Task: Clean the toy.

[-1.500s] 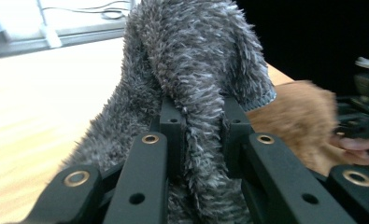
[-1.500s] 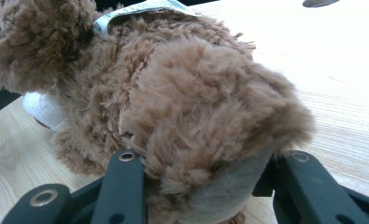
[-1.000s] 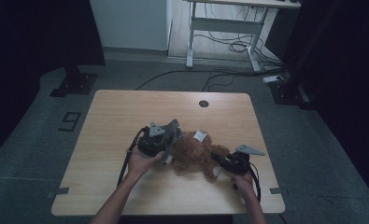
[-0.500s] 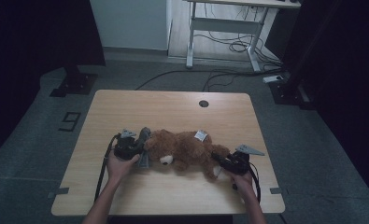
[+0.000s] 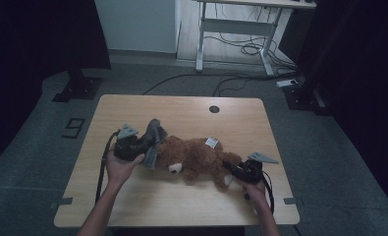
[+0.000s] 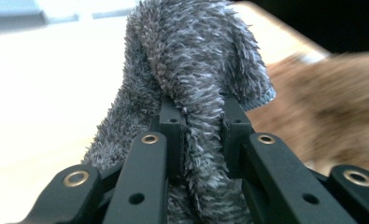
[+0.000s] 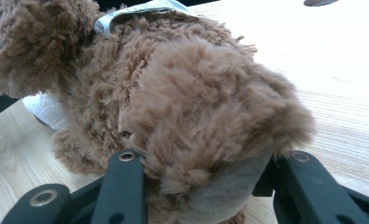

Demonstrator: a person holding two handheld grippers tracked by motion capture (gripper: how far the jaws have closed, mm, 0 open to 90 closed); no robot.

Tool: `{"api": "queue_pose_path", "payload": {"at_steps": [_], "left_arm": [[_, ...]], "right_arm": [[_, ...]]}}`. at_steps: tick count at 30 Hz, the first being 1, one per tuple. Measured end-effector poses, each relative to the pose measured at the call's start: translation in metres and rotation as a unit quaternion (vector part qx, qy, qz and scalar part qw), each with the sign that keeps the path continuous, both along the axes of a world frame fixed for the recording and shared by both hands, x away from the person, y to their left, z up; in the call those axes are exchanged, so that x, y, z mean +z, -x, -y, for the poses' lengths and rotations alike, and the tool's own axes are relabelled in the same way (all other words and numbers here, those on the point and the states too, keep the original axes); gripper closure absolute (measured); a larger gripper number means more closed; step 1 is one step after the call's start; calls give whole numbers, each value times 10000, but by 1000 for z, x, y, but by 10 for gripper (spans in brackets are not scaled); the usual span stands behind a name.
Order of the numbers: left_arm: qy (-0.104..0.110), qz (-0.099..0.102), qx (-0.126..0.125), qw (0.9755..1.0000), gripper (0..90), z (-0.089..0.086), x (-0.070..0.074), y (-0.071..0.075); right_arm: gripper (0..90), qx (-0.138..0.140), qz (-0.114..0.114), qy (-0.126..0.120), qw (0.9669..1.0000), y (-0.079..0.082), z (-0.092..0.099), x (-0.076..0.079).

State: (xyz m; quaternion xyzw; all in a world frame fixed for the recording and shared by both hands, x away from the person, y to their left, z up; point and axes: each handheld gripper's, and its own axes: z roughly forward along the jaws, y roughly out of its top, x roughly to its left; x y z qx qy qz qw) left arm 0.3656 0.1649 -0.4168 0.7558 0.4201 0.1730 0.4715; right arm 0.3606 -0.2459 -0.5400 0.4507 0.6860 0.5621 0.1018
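Observation:
A brown teddy bear [image 5: 196, 157] lies on its side in the middle of the wooden table [image 5: 181, 110], white muzzle toward the front. My left gripper [image 5: 149, 143] is at the bear's head end, shut on a grey fuzzy cloth [image 5: 154, 135] held just off the head. In the left gripper view the grey cloth [image 6: 196, 70] stands up between the pads of my left gripper [image 6: 201, 116]. My right gripper [image 5: 232, 172] is shut on the bear's foot [image 7: 205, 116]; in the right gripper view the jaws of the right gripper [image 7: 205, 161] squeeze the foot from both sides.
A white tag [image 5: 211, 142] sticks up from the bear's back. A dark round hole [image 5: 214, 108] sits near the table's far edge. Beyond the table, on the floor, are a desk frame [image 5: 235, 27], cables [image 5: 191, 81] and a stand base [image 5: 78, 88].
My left gripper has drawn the grey cloth leftward off the bear's head, then lifted a little. The bear's head and muzzle now lie bare. The right gripper has not moved.

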Motion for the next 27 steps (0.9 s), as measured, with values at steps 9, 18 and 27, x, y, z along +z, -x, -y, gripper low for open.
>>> {"api": "queue_pose_path", "payload": {"at_steps": [9,18,27], "left_arm": [[-916,-212,-519,9942,754,104,-35,-15],[-575,-317,-454,9968,756,73,-38,-13],[-205,-193,44,9996,756,26,-39,-5]], "right_arm": [[594,15,3,-6,10000,0,0,0],[593,143,36,-8,9999,1,-3,1],[592,154,40,-17,9999,0,-3,1]]}}
